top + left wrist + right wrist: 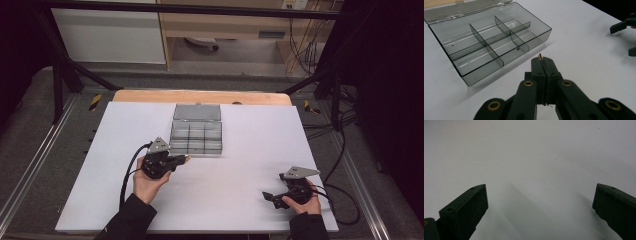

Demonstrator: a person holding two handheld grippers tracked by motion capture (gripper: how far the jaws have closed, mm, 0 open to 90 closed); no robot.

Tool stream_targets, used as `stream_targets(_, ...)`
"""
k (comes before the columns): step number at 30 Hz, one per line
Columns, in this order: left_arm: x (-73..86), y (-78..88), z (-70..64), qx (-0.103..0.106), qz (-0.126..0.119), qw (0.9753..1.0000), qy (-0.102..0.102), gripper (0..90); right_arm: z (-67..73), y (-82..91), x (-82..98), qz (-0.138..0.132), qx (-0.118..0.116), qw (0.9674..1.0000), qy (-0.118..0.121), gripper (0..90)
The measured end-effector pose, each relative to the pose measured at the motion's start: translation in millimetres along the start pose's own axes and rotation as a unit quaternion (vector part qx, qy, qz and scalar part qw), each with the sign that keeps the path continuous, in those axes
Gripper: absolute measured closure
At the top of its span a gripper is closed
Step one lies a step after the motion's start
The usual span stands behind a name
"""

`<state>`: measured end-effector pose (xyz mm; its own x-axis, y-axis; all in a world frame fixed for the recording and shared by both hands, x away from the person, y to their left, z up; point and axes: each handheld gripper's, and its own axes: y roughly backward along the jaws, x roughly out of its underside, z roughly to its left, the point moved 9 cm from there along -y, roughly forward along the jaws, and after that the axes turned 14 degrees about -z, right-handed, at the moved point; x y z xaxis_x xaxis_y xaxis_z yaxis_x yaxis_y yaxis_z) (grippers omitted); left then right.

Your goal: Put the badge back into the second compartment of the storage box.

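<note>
Left gripper [543,62] pinched on small brass pin [540,57]; smoky clear-plastic divided box [489,42] near at 11 o'clock; right gripper [540,207] gaping, empty, farther.

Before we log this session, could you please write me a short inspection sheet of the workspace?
Surface: white table top, bare around the box.
Job's things: clear divided box with its lid open; small brass-coloured part pinched at the tips of the left gripper.
Clutter: nothing seen.
Grippers: left gripper shut on the part beside the box; right gripper open over bare table.
Cables: a black cable trails from the left gripper.
Surroundings: black frame, wooden cabinet, loose wires on the floor.
</note>
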<state>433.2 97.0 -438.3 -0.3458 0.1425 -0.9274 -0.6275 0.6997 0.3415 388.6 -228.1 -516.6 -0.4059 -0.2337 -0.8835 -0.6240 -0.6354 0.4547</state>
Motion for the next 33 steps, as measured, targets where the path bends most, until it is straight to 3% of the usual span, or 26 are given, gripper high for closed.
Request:
stream_targets(16,-10.6,-15.4,10.7,-0.01,-0.002,0.9999,0.008,88.7,0.1,-0.2,0.3,0.001,0.0,1.0,-0.001,0.5)
stream_targets(33,-10.7,-30.7,25.0,-0.026,-0.001,0.9995,0.017,88.7,0.4,-0.2,0.7,0.003,0.0,1.0,-0.002,0.5)
